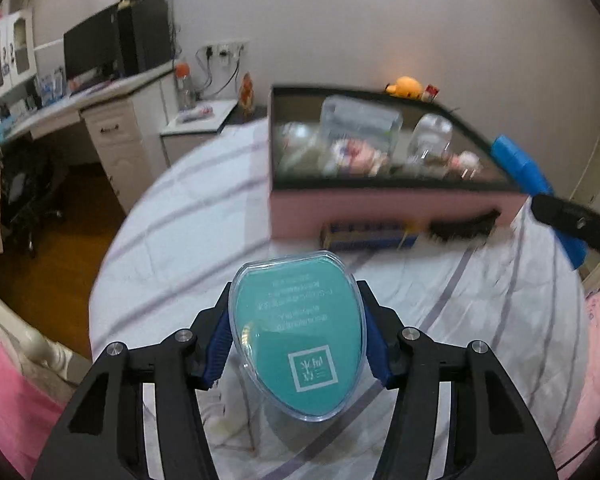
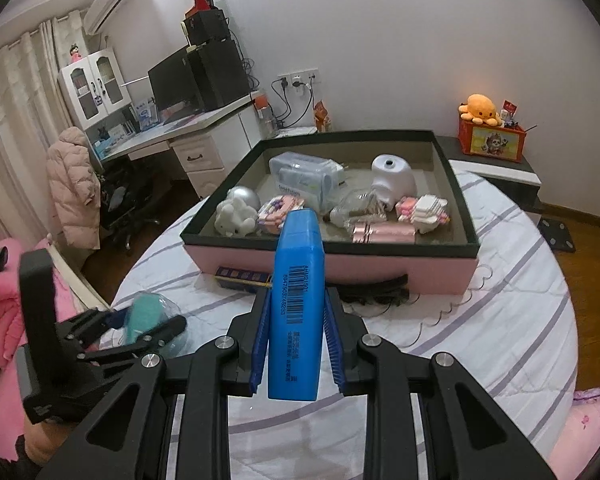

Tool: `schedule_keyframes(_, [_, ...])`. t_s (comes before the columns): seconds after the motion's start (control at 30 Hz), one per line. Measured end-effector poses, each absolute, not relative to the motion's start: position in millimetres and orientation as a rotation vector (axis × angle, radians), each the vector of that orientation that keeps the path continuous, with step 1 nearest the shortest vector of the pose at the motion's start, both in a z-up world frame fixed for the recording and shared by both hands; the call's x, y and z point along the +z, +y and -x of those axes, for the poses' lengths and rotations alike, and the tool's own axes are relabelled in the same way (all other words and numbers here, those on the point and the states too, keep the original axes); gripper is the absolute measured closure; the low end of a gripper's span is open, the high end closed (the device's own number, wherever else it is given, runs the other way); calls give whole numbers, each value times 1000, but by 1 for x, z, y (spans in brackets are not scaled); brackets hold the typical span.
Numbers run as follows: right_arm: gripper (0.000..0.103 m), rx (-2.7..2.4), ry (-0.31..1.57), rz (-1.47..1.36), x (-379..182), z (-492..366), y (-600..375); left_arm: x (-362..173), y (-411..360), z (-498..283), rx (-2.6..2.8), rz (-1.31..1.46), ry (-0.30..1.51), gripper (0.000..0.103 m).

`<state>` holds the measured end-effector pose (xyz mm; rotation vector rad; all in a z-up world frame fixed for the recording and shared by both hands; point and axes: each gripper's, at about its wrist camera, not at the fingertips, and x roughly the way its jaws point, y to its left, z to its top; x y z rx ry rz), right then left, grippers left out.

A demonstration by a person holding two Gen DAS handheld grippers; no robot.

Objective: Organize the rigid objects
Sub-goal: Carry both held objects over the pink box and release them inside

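Where the striped sheet [image 2: 500,304] spreads white and lilac across the bed, we see the largest of the task's things, a pink box with a dark rim [image 2: 380,268], lying with its long side across the right wrist view and its open top upward; inside it we make out a clear case [image 2: 304,176], a white dome-shaped piece [image 2: 394,176], a silver ball [image 2: 245,197], a white lumpy figure [image 2: 236,218], a clear bulb-like piece [image 2: 350,206], a pink tube lying flat [image 2: 384,234] and small pink-and-white block figures [image 2: 424,208]; just in front of the box on the sheet lie a flat blue carton [image 2: 240,278] and a dark brush-like strip [image 2: 380,290].

Next in size, the blue case [image 2: 298,304] runs lengthwise along the fingers of the right gripper [image 2: 296,312], its far end pointing at the box's front wall, its narrow edge facing us; that edge bears a barcode with digits we read as 6941503745283, and smaller print too fine to read; the blue ribbed pads [image 2: 260,340] clench it on both flat faces.

Smallest, the teal clear-shelled case [image 1: 298,340] sits between the fingers of the left gripper [image 1: 296,328], above the sheet, its long axis along the fingers, broad end away from us, narrow end toward the camera; its label carries a white square logo and lines of print upside down, which we cannot read; the pads touch both its sides, gripping it.
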<state>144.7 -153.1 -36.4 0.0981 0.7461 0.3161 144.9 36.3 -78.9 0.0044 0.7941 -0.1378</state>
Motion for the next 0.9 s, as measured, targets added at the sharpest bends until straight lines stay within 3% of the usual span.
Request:
schedule_keyframes(0.23, [77, 286, 712, -79, -7, -177, -163, -20, 11, -184, -182, -15, 681, 46])
schedule_keyframes(0.4, [77, 272, 734, -81, -2, -213, -168, -6, -5, -231, -190, 7, 675, 46])
schedule_keyframes(0.9, [77, 227, 886, -111, -58, -285, -178, -54, -31, -299, -161, -8, 791, 44])
